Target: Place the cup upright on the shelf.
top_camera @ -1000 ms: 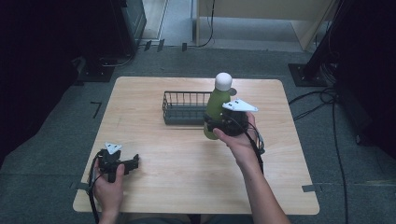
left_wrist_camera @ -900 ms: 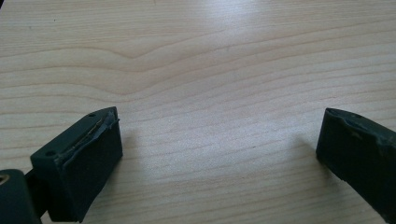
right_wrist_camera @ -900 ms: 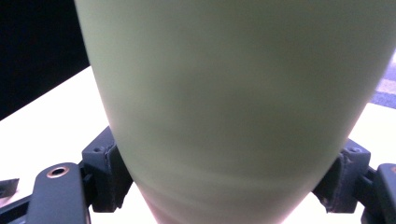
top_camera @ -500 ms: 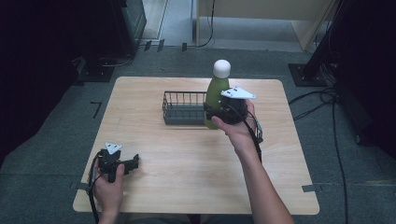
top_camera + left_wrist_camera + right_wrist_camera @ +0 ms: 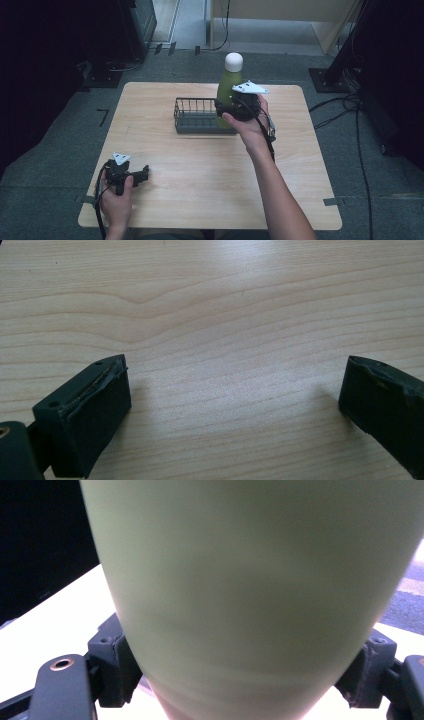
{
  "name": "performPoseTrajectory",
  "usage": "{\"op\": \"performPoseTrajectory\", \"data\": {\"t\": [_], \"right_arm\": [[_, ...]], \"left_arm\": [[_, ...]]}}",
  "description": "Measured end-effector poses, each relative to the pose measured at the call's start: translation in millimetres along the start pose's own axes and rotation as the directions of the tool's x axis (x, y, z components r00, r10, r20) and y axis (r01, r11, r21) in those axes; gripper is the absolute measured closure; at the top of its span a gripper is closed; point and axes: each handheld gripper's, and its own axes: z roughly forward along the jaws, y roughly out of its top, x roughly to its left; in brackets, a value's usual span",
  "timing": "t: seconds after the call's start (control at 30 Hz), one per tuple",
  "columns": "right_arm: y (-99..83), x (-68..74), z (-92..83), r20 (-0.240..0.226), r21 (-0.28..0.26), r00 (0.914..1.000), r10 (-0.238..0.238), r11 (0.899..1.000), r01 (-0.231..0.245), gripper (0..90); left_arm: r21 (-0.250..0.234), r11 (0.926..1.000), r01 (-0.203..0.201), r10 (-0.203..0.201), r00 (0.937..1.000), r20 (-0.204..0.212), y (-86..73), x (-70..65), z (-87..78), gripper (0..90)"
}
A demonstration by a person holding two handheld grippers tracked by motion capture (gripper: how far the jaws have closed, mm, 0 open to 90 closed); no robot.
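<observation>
Gripping green bottle [image 5: 228, 85] upright above wire basket [image 5: 192, 116], right gripper [image 5: 231, 106] jaws clamped, left gripper [image 5: 142, 173] jaws wide, empty.

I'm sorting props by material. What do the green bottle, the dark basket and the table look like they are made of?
Green bottle: smooth matte coat, probably painted metal or plastic; soft sheen, no see-through; white cap.
Basket: thin dark wire bars, likely coated metal.
Table: pale wood or wood-look laminate; the left gripper view shows grain lines.
</observation>
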Motion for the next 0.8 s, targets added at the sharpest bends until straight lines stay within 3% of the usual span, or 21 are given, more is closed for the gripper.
{"op": "performPoseTrajectory", "data": {"t": [0.43,0.8], "right_arm": [[16.2,0.0,28.6,0.044,-0.014,0.9989,-0.014,1.0,0.015,20.3],[11.8,-7.9,57.4,0.085,0.002,0.9961,-0.026,1.0,0.026,20.3]], "left_arm": [[-0.002,1.0,0.001,-0.001,1.0,0.002,0.2,-0.3,0.3,0.9],[-0.001,1.0,-0.001,0.001,1.0,0.003,0.2,-0.2,0.3,0.9]]}}
